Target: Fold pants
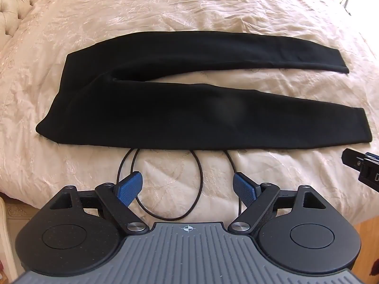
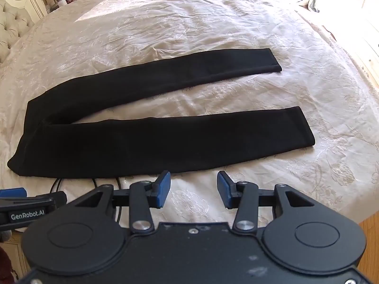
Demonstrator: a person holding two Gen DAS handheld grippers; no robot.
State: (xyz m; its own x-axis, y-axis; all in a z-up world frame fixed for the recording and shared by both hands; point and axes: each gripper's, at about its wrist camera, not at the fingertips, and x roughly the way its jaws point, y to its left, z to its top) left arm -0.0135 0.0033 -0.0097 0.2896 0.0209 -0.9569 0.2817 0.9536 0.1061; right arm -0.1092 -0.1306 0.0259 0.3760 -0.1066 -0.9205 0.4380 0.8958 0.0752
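Basically nothing folded yet: the pants (image 1: 189, 99) lie flat on the bed (image 1: 189, 7), legs splayed apart, waist to the left. The left gripper (image 1: 187, 189) and right gripper (image 2: 193, 189) both hover spread and empty, just short of the near leg.
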